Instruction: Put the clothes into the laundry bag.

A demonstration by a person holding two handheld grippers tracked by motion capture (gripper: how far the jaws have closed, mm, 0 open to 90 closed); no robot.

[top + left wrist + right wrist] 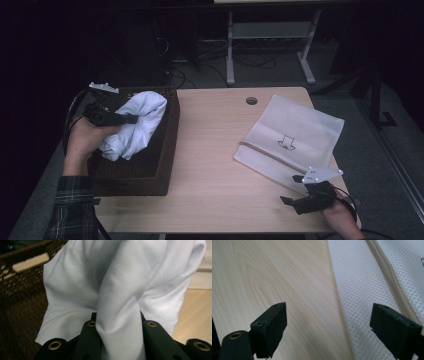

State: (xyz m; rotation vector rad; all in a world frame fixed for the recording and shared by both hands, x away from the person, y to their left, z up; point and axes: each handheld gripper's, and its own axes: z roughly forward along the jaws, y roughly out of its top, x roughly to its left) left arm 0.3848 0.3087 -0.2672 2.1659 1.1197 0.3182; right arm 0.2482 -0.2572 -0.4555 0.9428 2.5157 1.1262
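Gripping: the left claw (131, 119) is clenched on a fold of white cloth (134, 125), with the jaws pointing toward the right of the high view.
White cloth: a bunched garment, held over the open top of the brown woven basket (160, 170); in the left gripper view a thick fold (120, 322) runs down between the two black jaws, and the rest billows above them.
Basket: dark and rectangular, sitting at the left end of the tabletop (215, 150), its far rim showing behind the cloth in the left gripper view (22, 262).
Left hand: the hand (85, 142) wraps the claw's body, a plaid sleeve behind it.
Tabletop middle: bare light wood, with a round cable hole (251, 100) near the far edge.
Mesh bag: a white zippered bag (292, 137) lying flat on the right half, a small dark print on it.
Right claw: released (289, 201), jaws wide apart and holding nothing, low over the tabletop at the bag's near edge (362, 302).
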